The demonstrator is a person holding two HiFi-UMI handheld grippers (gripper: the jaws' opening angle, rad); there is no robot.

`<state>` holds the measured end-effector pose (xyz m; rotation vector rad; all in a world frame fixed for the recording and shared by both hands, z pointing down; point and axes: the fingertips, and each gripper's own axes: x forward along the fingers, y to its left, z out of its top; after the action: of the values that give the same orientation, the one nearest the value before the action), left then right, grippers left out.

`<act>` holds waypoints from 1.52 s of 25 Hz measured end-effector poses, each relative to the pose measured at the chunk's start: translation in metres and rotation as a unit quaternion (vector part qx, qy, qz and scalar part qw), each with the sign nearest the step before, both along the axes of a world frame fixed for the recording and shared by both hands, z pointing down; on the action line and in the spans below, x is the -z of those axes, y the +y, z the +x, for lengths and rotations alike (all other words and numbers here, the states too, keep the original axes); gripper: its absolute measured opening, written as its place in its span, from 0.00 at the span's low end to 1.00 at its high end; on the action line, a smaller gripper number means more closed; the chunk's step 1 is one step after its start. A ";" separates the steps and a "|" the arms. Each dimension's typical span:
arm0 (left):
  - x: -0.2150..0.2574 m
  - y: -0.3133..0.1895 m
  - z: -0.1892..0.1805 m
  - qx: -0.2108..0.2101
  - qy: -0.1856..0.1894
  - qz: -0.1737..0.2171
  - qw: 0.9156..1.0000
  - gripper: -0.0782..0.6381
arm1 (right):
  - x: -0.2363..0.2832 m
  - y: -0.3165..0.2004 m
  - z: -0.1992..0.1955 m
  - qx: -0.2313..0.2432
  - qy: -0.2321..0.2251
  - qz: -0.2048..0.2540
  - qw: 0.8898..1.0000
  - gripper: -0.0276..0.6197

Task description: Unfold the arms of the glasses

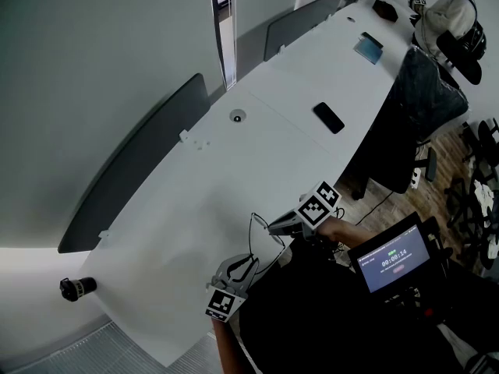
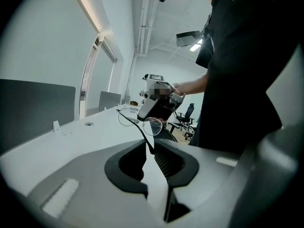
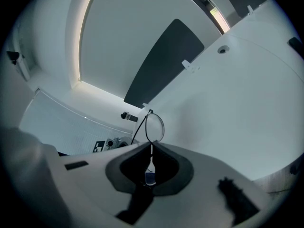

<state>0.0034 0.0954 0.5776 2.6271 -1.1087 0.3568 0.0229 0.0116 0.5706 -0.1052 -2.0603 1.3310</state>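
Observation:
Thin wire-rimmed glasses [image 1: 261, 236] hang in the air over the near edge of the white table [image 1: 234, 170], held between both grippers. My right gripper [image 1: 271, 226], with its marker cube behind it, is shut on the frame beside one lens; in the right gripper view the lens rim [image 3: 154, 127] stands just past its jaws [image 3: 151, 145] and a nose pad hangs between them. My left gripper [image 1: 248, 265] comes from below. In the left gripper view one dark arm runs from the lenses [image 2: 153, 126] back into its jaws [image 2: 151, 148], which pinch the arm's tip.
A black phone [image 1: 328, 118] and a cable grommet [image 1: 238, 116] lie further along the table. Grey divider panels [image 1: 140, 170] line its far side. A small black camera [image 1: 76, 287] sits near the left. A lit screen [image 1: 390, 259], an office chair [image 1: 421, 107] and a seated person [image 1: 448, 22] are on the right.

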 end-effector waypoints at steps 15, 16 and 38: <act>0.166 -0.004 -0.134 0.257 0.189 0.194 0.928 0.45 | 0.079 -0.051 0.003 -0.222 -0.365 -0.197 0.883 0.07; 0.163 -0.002 -0.135 0.257 0.192 0.190 0.928 0.44 | 0.088 -0.057 0.007 -0.241 -0.401 -0.214 0.858 0.07; 0.015 -0.007 -0.052 0.103 -0.034 0.034 0.994 0.36 | 0.001 0.006 0.011 0.013 -0.037 -0.166 0.985 0.07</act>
<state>-0.0487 0.0881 0.5626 2.5439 -1.4236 0.3728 0.0342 0.0180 0.5698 -0.3310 -1.8720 1.6667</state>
